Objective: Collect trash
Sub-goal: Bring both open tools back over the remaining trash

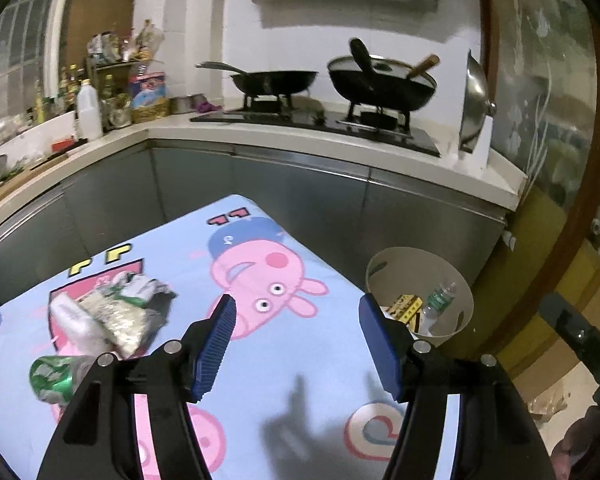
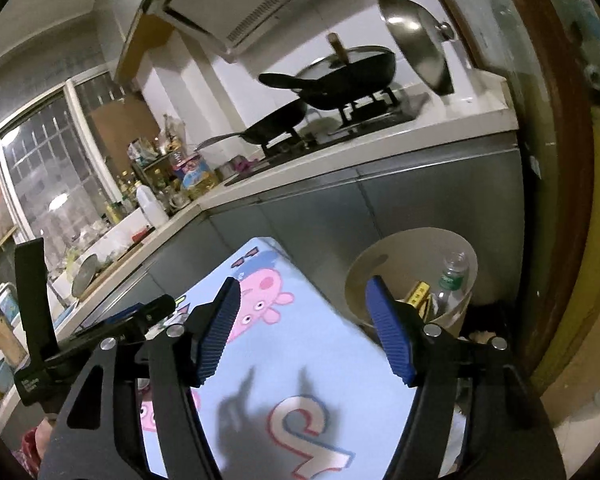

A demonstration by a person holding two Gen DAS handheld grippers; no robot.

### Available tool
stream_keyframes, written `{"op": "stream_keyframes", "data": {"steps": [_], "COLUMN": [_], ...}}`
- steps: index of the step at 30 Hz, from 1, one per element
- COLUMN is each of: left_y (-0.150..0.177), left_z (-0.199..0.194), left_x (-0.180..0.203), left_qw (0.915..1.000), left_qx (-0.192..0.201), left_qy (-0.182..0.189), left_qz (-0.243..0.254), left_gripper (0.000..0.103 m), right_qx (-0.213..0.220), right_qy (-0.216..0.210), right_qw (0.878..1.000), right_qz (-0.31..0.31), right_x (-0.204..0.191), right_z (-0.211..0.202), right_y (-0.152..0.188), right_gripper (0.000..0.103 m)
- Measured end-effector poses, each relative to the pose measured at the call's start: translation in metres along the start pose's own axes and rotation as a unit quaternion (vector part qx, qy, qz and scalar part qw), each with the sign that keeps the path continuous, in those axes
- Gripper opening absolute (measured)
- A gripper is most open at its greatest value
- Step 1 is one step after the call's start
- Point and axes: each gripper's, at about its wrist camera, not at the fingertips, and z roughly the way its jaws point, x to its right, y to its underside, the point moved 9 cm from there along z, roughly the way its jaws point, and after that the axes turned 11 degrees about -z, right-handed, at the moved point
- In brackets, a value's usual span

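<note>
a bottle (image 1: 440, 300) and box already lie in the bin (image 1: 456, 276); a green can (image 1: 50, 376) and wrappers (image 1: 112, 312) wait on the desk (image 1: 320, 360). both grippers' jaws spread, empty.

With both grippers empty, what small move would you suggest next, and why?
Probably swing the left gripper toward the crushed green can and wrappers lying on the cartoon cloth. Its jaws stand open and empty, and the bin already holds a bottle.
</note>
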Motion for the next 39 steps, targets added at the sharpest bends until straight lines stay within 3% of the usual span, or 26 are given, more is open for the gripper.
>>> {"op": "stream_keyframes", "data": {"steps": [9,20,39], "left_y": [0.002,0.004,-0.002], "left_z": [-0.025,-0.044,-0.064], "left_x": [-0.037,-0.069,-0.103], "left_qw": [0.9991,0.9964,0.9926], "left_qx": [0.017,0.035,0.065], "left_qy": [-0.035,-0.072,-0.094], "left_qz": [-0.019,-0.029,-0.041], "left_gripper": [0.064,0.064,0.064], "right_qx": [-0.013,-0.034,-0.050], "right_qy": [-0.022,-0.036,-0.055], "right_qw": [1.000,0.999,0.997], "right_qz": [-0.008,-0.003,-0.023], "right_x": [-0.034,-0.047,-0.079], "right_z": [-0.001,0.009,0.019], "right_y": [0.005,0.011,0.020], "right_gripper": [0.066,0.067,0.067]}}
